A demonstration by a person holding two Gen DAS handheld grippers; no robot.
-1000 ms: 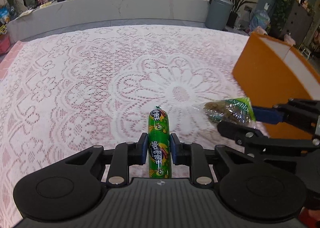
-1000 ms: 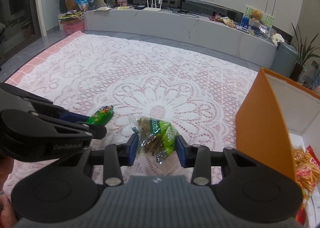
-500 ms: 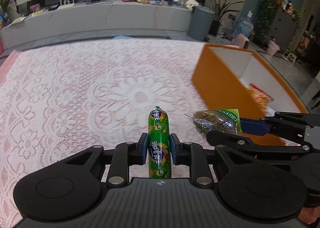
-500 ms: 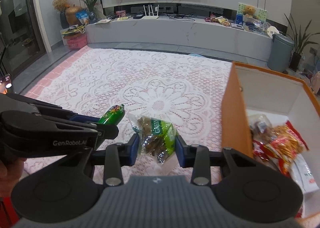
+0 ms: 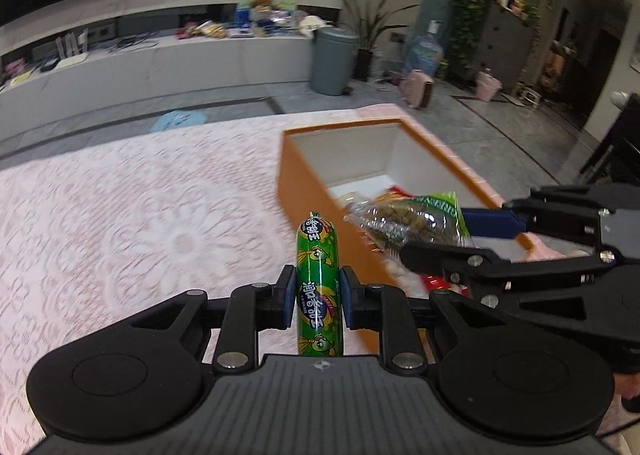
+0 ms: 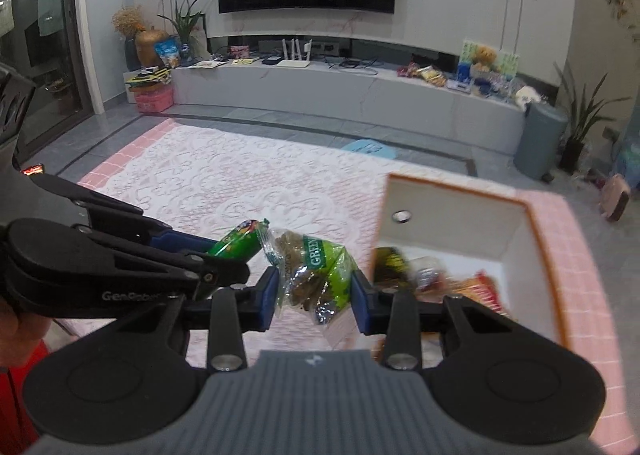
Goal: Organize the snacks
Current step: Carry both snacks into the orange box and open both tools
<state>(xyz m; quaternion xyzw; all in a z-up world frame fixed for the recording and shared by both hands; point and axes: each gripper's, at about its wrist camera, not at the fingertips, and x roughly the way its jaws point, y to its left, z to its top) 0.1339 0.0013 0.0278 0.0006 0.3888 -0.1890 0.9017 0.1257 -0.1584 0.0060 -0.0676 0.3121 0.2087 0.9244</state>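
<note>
My left gripper (image 5: 314,295) is shut on a green sausage snack (image 5: 318,279) that stands upright between its pads; it also shows in the right wrist view (image 6: 236,244). My right gripper (image 6: 314,291) is shut on a clear and green snack bag (image 6: 316,275), which hangs over the orange box in the left wrist view (image 5: 408,221). The orange box (image 5: 296,191) with a white inside stands open just ahead and to the right of both grippers. In the right wrist view the box (image 6: 548,255) holds several snack packets (image 6: 476,287).
A white lace cloth (image 5: 140,215) over pink covers the table. The table's right edge (image 6: 592,295) runs beside the box. Beyond are a grey bin (image 5: 334,55), a long grey TV bench (image 6: 360,95) and plants.
Both grippers have risen and swung right towards the orange box, each still holding its snack. The box's open inside and its packets have come into view.
</note>
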